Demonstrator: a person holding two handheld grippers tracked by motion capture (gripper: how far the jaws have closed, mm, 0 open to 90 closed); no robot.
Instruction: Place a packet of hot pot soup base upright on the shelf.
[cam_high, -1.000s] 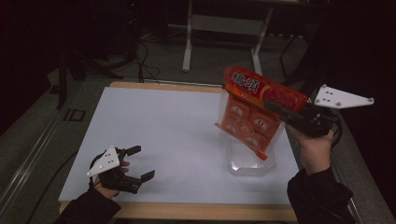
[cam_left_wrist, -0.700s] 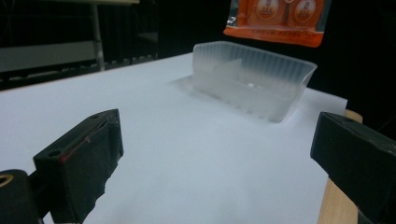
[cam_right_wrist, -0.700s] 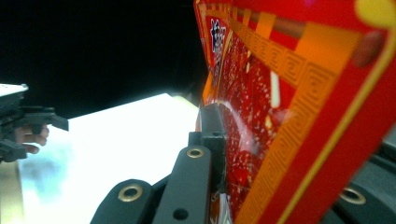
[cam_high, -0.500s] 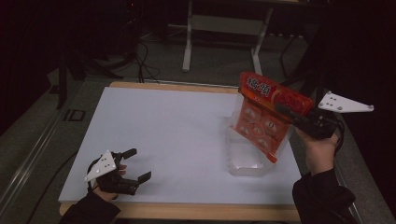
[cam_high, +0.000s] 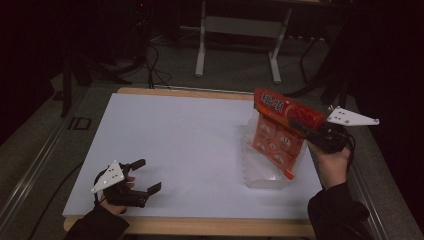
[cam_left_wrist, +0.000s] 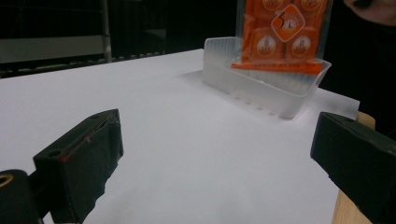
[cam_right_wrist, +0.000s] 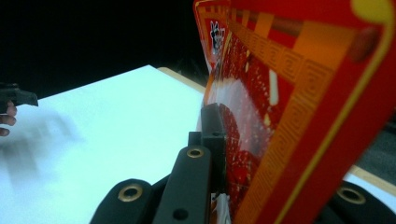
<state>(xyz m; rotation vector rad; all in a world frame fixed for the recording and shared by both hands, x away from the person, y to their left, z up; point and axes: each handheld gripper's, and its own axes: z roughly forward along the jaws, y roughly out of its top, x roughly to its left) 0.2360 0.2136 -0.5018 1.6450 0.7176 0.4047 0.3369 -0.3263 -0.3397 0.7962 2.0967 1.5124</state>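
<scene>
A red and orange snack bag (cam_high: 278, 134) hangs upright from my right gripper (cam_high: 301, 127), which is shut on its top right part. The bag's lower edge reaches down inside a clear plastic tray (cam_high: 258, 176) at the right of the white table. In the right gripper view the bag (cam_right_wrist: 299, 93) is pinched between the jaws of the right gripper (cam_right_wrist: 229, 140). My left gripper (cam_high: 150, 175) rests open near the front left edge with nothing between its jaws. The left gripper view looks across to the tray (cam_left_wrist: 261, 86) and the bag (cam_left_wrist: 282, 32).
A white sheet (cam_high: 190, 135) covers the wooden table, whose front edge (cam_high: 200, 226) shows as a wooden strip. Behind the table stand a metal frame's legs (cam_high: 202, 55) and cables on a dark floor. The left gripper (cam_right_wrist: 16, 97) appears far off in the right gripper view.
My right gripper has come down and slightly right with the bag, so the bag's bottom now sits in the clear tray. The left gripper has stayed about where it was.
</scene>
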